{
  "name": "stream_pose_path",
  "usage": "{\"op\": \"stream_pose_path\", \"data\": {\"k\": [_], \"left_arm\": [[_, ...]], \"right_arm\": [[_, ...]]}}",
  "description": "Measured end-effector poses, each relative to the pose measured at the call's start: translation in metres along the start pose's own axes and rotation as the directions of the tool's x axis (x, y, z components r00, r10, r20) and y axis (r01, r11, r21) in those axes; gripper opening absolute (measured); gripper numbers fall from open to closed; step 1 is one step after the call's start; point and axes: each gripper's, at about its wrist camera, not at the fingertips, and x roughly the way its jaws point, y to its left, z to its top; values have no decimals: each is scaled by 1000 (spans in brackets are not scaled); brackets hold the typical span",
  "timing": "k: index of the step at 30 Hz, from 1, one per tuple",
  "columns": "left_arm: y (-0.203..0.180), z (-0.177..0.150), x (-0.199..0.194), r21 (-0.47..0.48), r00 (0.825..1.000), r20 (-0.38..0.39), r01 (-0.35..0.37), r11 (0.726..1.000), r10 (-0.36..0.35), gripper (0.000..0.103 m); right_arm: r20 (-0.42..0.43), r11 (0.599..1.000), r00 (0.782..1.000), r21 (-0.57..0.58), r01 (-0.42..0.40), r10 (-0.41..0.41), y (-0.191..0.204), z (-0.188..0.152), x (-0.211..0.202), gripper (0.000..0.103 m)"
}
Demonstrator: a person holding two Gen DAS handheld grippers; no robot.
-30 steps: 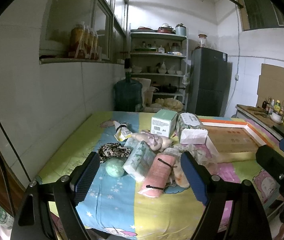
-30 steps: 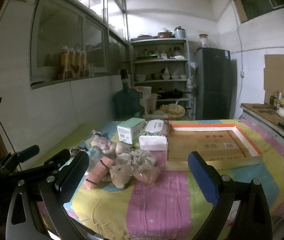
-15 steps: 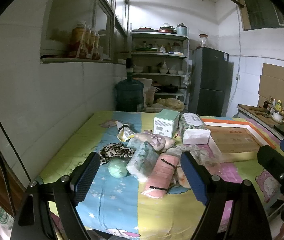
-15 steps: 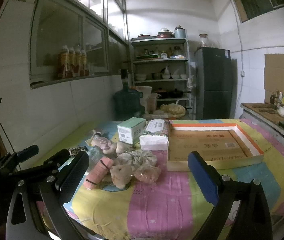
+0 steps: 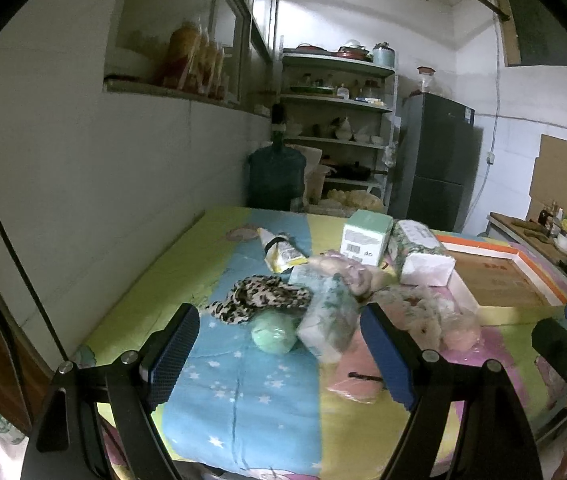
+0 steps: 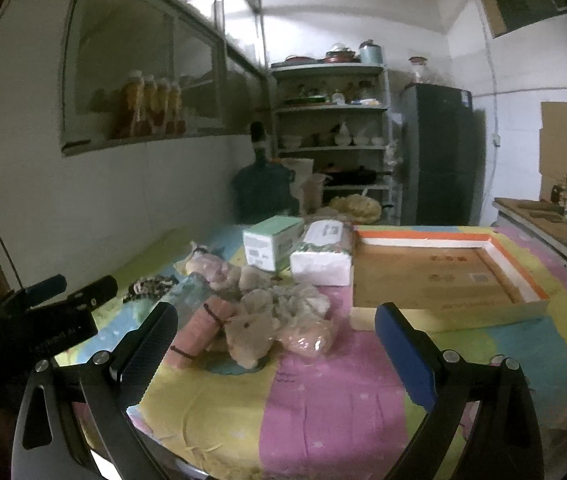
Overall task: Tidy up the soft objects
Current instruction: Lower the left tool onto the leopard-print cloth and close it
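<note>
**Both tongs wide open above a pile of soft things**

The left tongs (image 5: 279, 354) hang over the near edge of the tabletop (image 5: 243, 400) with their two blue-faced fingers spread apart and nothing between them. The right tongs (image 6: 277, 354) are likewise parted and empty, held above the pink and yellow stripes of the cloth.

The soft objects lie heaped in the middle of the tabletop. From the left wrist view, a leopard-print cloth (image 5: 257, 298) sits at the left of the heap, with a pale green ball (image 5: 274, 331) just in front of it and a clear-wrapped pack (image 5: 329, 320) touching the ball's right side. A rolled pink towel (image 6: 199, 330) bound with dark bands lies at the near side, beside a beige plush piece (image 6: 249, 338) and a crumpled whitish bundle (image 6: 295, 302).

Behind the heap stand a green-and-white box (image 6: 273, 242) and a tissue pack (image 6: 323, 254), side by side and touching. To their right lies a shallow cardboard tray (image 6: 443, 276) with an orange and white rim, empty inside.
</note>
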Motion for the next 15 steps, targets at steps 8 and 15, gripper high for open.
{"op": "stream_pose_path", "data": {"k": [8, 15], "left_arm": [[34, -6, 26, -55, 998, -43, 53, 997, -56, 83], [44, -2, 48, -16, 995, -54, 86, 996, -86, 83]], "right_arm": [[-40, 992, 992, -24, -121, 120, 14, -4, 33, 99], [-73, 974, 973, -52, -222, 218, 32, -11, 58, 99]]}}
